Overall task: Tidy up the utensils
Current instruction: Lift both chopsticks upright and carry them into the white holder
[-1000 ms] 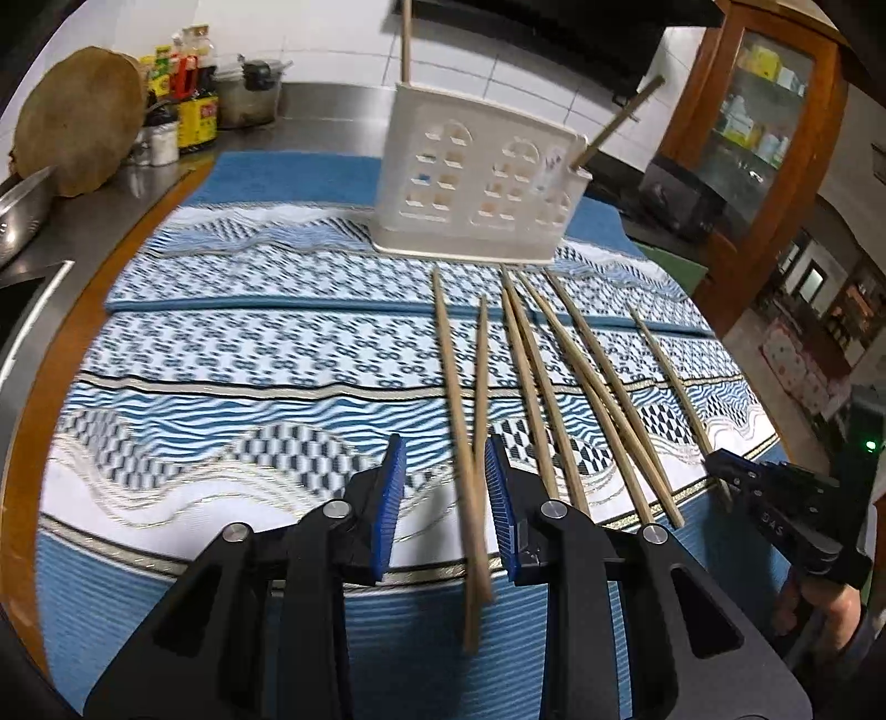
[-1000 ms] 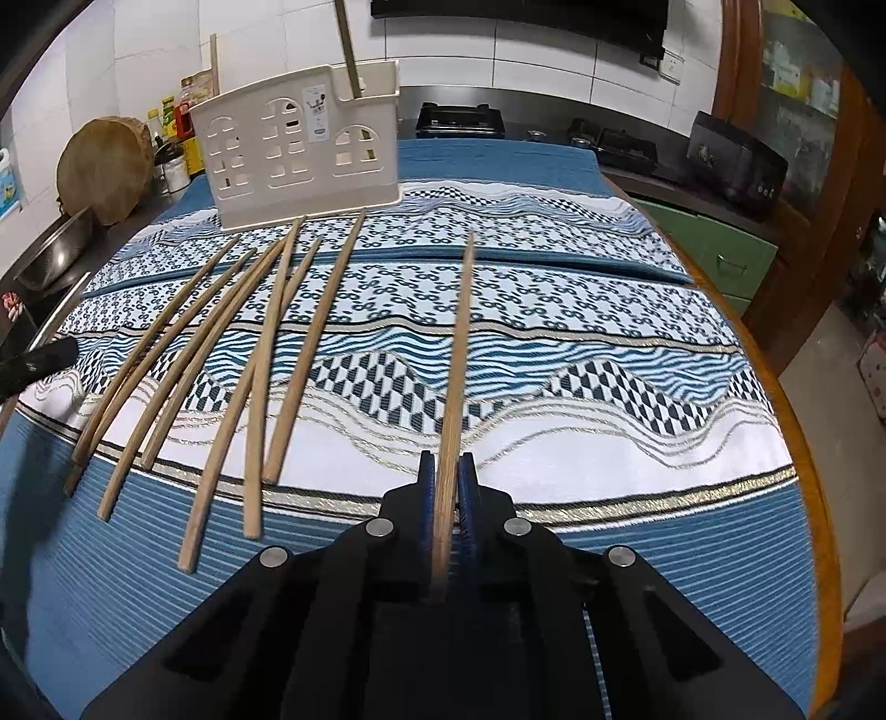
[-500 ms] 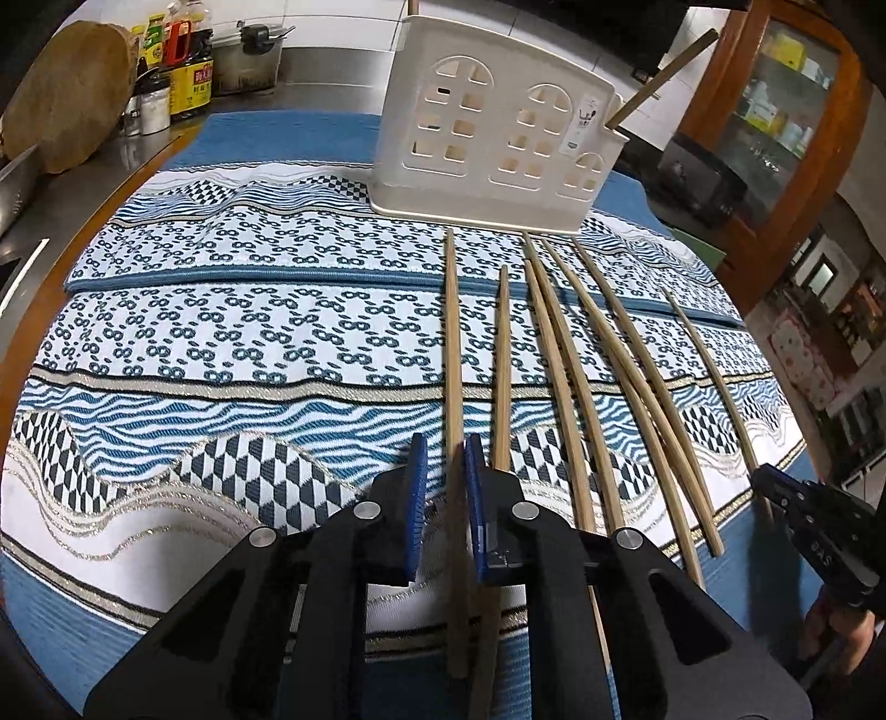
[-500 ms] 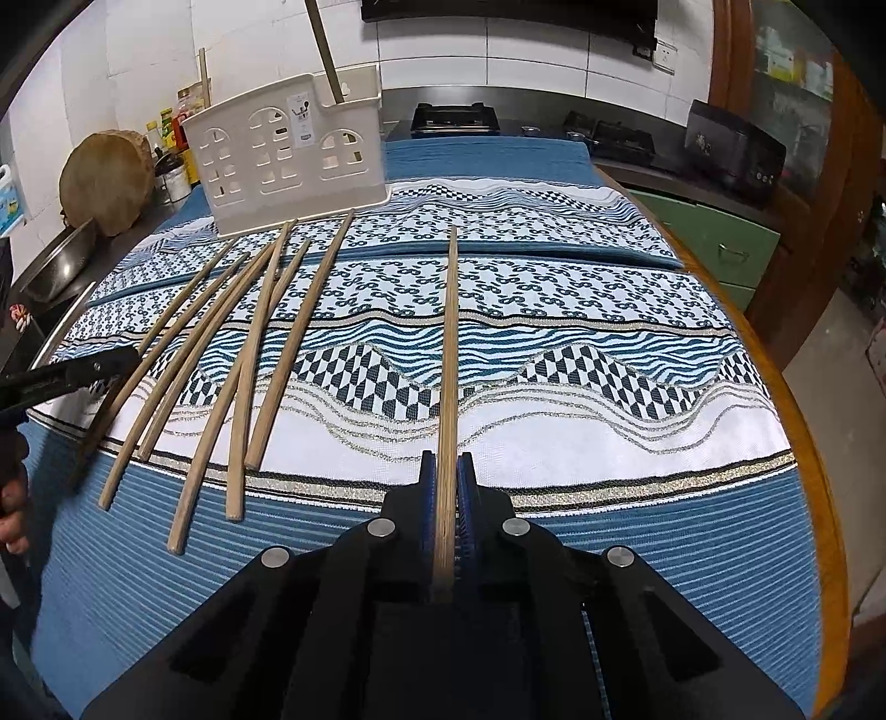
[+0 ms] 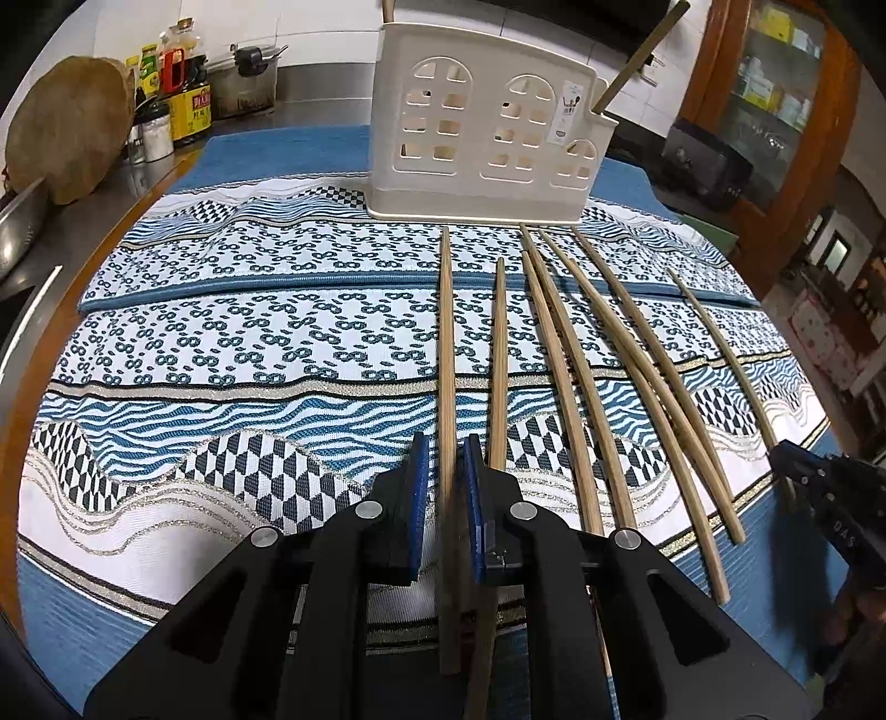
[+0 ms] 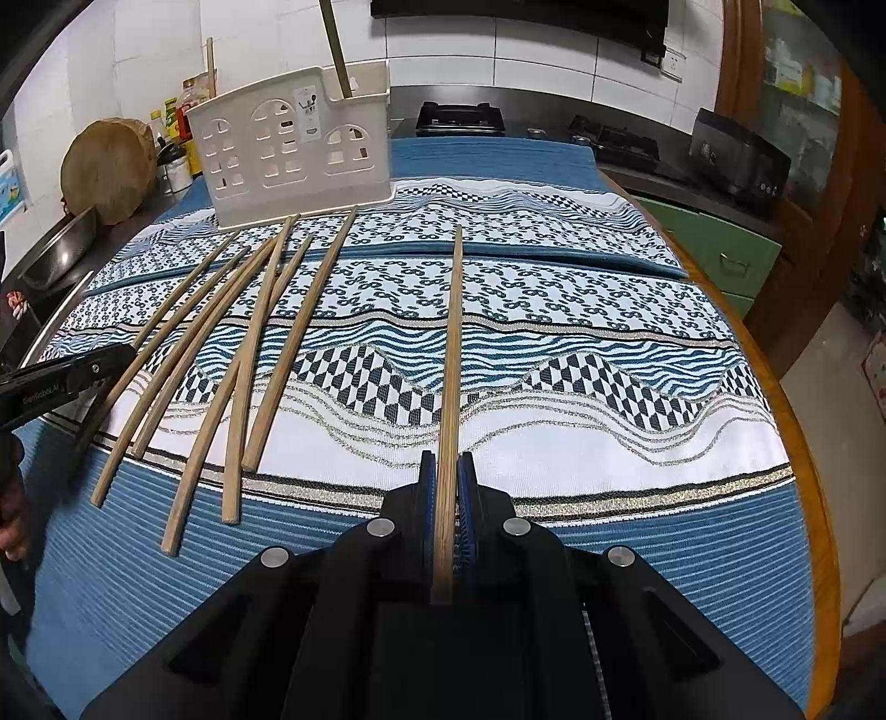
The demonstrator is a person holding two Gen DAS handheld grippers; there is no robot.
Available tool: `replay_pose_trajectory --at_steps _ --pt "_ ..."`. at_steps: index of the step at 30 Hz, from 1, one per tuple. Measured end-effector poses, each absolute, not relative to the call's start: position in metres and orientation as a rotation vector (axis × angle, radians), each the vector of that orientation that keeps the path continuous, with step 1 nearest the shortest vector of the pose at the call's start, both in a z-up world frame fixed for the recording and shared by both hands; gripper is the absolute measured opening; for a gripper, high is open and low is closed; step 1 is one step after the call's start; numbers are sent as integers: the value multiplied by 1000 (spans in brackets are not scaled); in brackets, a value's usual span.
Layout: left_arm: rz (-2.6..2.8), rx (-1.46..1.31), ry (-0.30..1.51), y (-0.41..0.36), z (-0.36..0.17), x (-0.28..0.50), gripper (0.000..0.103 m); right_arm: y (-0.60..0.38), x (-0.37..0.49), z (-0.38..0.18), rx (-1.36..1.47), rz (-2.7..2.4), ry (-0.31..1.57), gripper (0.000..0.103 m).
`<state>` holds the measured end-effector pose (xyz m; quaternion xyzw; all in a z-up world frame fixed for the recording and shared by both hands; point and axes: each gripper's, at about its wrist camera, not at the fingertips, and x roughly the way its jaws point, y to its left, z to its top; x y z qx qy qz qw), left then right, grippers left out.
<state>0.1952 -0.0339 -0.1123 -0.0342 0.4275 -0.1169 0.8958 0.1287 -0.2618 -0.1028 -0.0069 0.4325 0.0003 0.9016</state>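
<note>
Your left gripper [image 5: 443,487]: jaws just closing, chopstick [image 5: 446,354] between blue pads. Your right gripper [image 6: 447,487] clamps single chopstick [image 6: 451,354] near cloth's [image 6: 609,459] front edge. Loose chopsticks [image 6: 243,354] between. Far edge: white holder [image 6: 293,155], chopstick upright [image 6: 335,50] inside.

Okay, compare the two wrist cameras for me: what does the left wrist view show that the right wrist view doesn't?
Only the left wrist view shows the left gripper closing on a chopstick, and a wooden cabinet. Only the right wrist view shows the right gripper clamping its own chopstick, and green drawers. Both show the white utensil holder and the loose chopsticks.
</note>
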Motion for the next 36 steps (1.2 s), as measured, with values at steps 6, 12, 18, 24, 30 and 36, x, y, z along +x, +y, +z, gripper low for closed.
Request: replay_pose_trajectory --at_steps 6,12,18,24,30,36 --pt "-225 -40 891 -37 -111 198 5 -262 126 -99 -16 7 880 7" --pt "-245 -77 878 -27 -100 195 5 -260 115 -77 -31 16 822 7" --pt "-275 -99 798 -20 -70 186 5 -260 111 -39 -37 46 744 7" --pt "-327 -106 781 -17 -47 184 5 -263 116 2 -39 90 685 7" --pt "-338 -70 795 -18 -45 182 5 -262 119 23 -43 109 652 7" --pt "-336 -64 815 -19 -50 179 5 -258 116 25 -56 123 642 7"
